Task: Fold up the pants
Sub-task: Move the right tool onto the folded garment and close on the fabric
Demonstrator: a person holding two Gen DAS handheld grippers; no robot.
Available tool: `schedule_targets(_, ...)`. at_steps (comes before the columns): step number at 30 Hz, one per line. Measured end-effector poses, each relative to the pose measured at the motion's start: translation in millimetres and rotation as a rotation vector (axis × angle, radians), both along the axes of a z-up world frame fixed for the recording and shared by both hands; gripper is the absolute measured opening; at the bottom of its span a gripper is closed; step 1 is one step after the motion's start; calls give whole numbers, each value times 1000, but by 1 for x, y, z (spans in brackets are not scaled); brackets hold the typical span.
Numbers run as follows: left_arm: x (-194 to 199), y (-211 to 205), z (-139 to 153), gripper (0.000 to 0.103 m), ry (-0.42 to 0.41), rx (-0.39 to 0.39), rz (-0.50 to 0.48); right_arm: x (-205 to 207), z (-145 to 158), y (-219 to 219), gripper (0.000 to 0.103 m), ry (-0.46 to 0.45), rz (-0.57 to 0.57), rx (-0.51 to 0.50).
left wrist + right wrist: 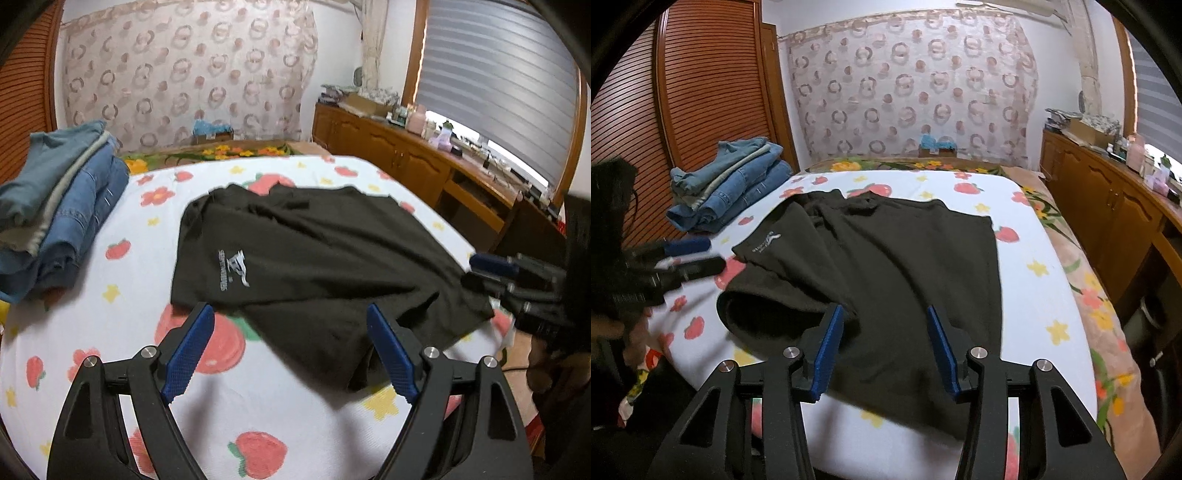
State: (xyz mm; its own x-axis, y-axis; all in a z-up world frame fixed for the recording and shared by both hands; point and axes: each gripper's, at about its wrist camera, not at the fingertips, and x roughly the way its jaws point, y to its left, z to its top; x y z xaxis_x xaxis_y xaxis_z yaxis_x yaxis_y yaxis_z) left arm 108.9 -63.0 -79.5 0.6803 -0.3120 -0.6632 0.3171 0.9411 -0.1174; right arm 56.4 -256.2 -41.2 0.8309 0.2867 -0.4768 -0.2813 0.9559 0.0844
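The black pants (314, 258) lie spread out and wrinkly on the bed (280, 413) (its cover has strawberries and flowers). The left hand-held gripper (291, 350) is wide open and holds nothing. The right hand-held gripper (886, 347) is wide open too, just above the pants. Folded jeans (727, 184) sit near the far corner.

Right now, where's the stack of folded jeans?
The stack of folded jeans sits at the bed's far-left corner, beside the louvered wooden door, left of and apart from the black pants.
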Motion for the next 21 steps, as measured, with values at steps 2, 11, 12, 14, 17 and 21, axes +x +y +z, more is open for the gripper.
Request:
schedule_targets(2,0,-2,-8,85,21,19,-5,4,0,2,46,2,11,4)
schedule_targets(11,0,5,-30,85,83,41,10,18,-10,15,45,37,65,-1)
schedule_targets(12,0,7,-31,85,85,37,13,20,-14,17,45,47,72,-4)
schedule_targets(14,0,10,-33,85,89,29,17,23,-14,19,43,61,78,-10)
schedule_targets(17,-1,10,-34,85,82,28,18,28,-18,19,39,84,87,-16)
schedule_targets(21,-2,10,-34,85,73,28,18,34,-20,19,33,108,95,-20)
